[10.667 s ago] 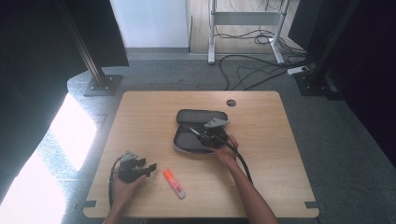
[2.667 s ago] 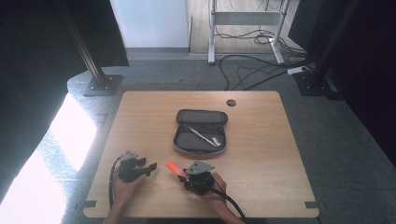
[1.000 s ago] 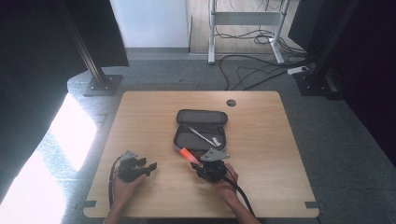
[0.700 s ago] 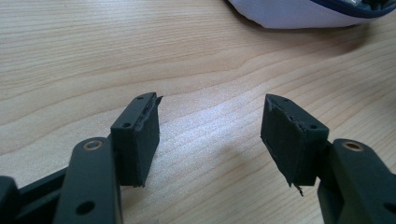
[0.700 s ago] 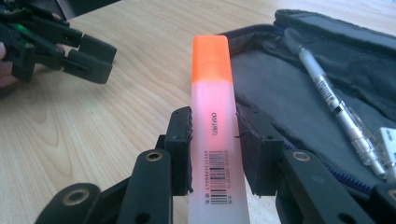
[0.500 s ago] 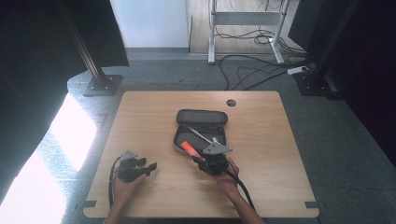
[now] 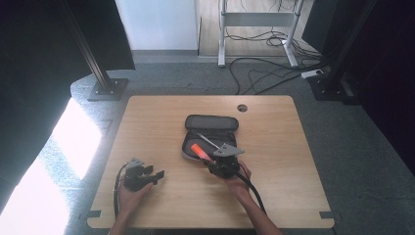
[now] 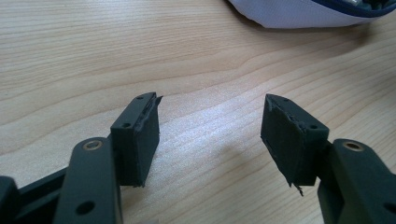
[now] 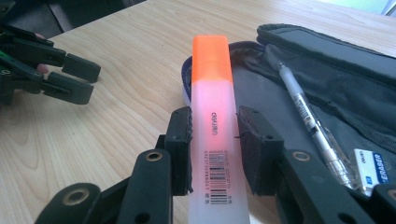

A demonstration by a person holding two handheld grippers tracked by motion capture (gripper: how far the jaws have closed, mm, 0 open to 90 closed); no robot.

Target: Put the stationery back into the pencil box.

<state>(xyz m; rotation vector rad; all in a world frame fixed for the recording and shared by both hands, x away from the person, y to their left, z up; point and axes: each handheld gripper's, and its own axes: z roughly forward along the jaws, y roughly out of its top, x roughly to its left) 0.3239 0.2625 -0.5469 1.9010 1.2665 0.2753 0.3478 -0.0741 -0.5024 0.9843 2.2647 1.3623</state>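
In the high view, the right gripper [image 7: 211, 163] sits just below the middle of the frame, clamped on an orange highlighter [image 7: 199, 151] whose capped end reaches up and left over the near edge of the open pencil case [image 7: 195, 145]. The left gripper [image 7: 155, 175] rests on the table [image 7: 293, 161] at lower left, well apart from the case. The step in hand looks like putting the highlighter into the case; to do it well, the marker should be carried over the open lower half, lowered until it lies flat beside the pen [image 7: 208, 141], and let go only then, so that it doesn't roll off the rim.

In the left gripper view, the left gripper [image 8: 210, 123] stands released, jaws wide apart with bare wood between them. A pale edge of the case [image 8: 299, 14] shows at the upper right.

In the right gripper view, the right gripper [image 9: 214, 140] grips the highlighter [image 9: 214, 107] by its barrel, pads pressing both sides. The marker is a translucent pinkish-white stick with a bright orange cap at its far end, grey lettering and a barcode near the jaws. Its cap hangs over the case's front rim [image 9: 187, 88]. Inside the case, at right, lie a clear pen [image 9: 308, 126] and an eraser [image 9: 373, 170].
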